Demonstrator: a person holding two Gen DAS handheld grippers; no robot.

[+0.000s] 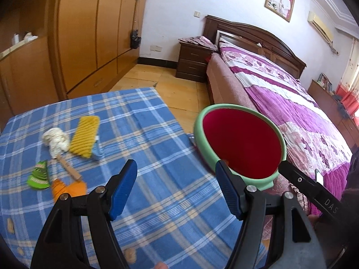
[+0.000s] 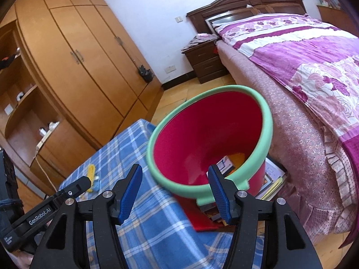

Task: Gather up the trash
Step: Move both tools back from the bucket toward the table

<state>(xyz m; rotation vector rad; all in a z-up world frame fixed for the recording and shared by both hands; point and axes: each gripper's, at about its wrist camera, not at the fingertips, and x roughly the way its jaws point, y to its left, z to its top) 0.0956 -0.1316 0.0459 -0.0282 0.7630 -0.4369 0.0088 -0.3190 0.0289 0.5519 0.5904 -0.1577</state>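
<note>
Trash lies on the blue plaid tablecloth [image 1: 157,134] in the left wrist view: a yellow wrapper [image 1: 84,136], a crumpled white tissue [image 1: 56,140], a wooden stick [image 1: 69,169], a green wrapper [image 1: 38,176] and an orange wrapper [image 1: 67,188]. My left gripper [image 1: 176,168] hovers open above the cloth, nothing between its fingers. A red bin with a green rim [image 2: 208,139] stands off the table's right edge, with scraps at its bottom. My right gripper [image 2: 175,172] is open in front of the bin; its right finger overlaps the near rim, its left finger stands clear.
Peanuts [image 1: 10,224] lie near the cloth's front edge. Books and papers [image 2: 271,179] lie on the floor by the bin. A bed with a purple floral cover [image 1: 291,103] runs along the right. A wooden wardrobe [image 1: 89,33] fills the left wall, with a nightstand [image 1: 193,62] beyond.
</note>
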